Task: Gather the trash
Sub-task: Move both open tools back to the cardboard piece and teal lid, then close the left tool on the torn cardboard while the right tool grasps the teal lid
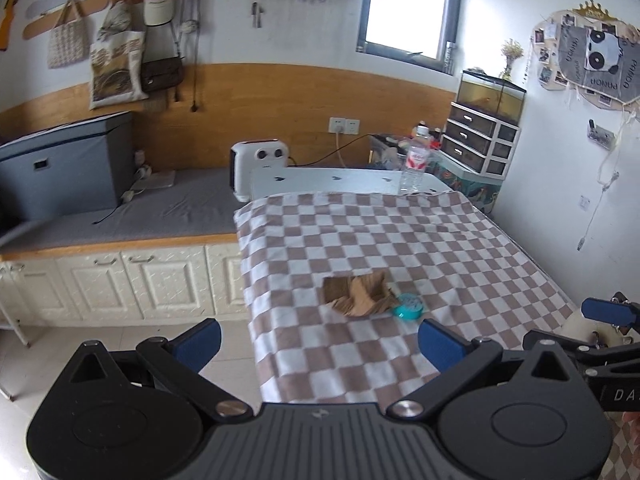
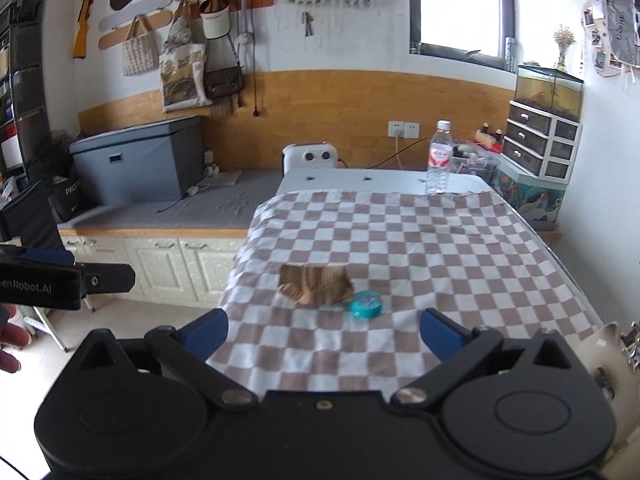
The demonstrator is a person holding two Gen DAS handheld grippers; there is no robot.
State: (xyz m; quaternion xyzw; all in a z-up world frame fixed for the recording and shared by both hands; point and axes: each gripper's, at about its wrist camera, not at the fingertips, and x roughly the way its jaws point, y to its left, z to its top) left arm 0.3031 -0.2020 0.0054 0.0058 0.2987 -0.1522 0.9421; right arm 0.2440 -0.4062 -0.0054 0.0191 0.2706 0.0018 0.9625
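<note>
A crumpled brown paper bag (image 1: pixel 360 294) (image 2: pixel 316 284) lies on the checkered tablecloth (image 1: pixel 400 236) (image 2: pixel 400 232), near its front. A small teal round tin (image 1: pixel 407 307) (image 2: pixel 365 305) touches the bag's right side. A clear plastic water bottle (image 1: pixel 416 160) (image 2: pixel 439 158) stands upright at the table's far end. My left gripper (image 1: pixel 320 346) is open, held short of the bag with nothing between its blue fingers. My right gripper (image 2: pixel 324 334) is open too, just before the bag and tin. Each gripper shows at the edge of the other's view.
A white heater (image 1: pixel 260 170) (image 2: pixel 310 160) stands behind the table's far left corner. Left of the table runs a low cabinet bench (image 1: pixel 120 272) with a grey storage box (image 1: pixel 64 164) (image 2: pixel 140 160). A drawer unit (image 1: pixel 480 144) (image 2: pixel 540 144) stands at the back right.
</note>
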